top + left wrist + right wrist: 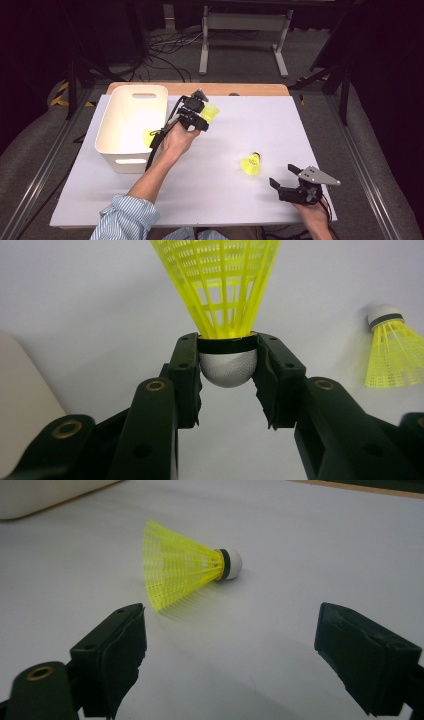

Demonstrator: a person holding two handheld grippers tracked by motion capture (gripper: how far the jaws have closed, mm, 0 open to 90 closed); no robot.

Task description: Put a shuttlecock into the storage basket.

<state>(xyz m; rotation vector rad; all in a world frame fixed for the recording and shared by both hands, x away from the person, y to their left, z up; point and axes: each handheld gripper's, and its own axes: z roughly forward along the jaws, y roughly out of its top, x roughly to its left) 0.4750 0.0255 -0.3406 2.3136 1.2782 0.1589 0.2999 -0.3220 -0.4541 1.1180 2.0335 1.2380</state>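
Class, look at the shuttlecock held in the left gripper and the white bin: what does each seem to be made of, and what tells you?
Shuttlecock: the yellow skirt looks like moulded plastic, an open lattice of ribs; the white head looks foam-like or cork, finely dimpled and matt.
Bin: probably smooth matt plastic, with rounded corners and moulded handle slots.

I am working in a lab or test room, not a home. My table [200, 200] is a wooden board under a white sheet, ringed by dark curtains [30, 60] on a grey carpet floor [360, 130]. Loose cables [160, 55], a metal desk frame [245, 30] and striped hazard tape [62, 92] lie behind.
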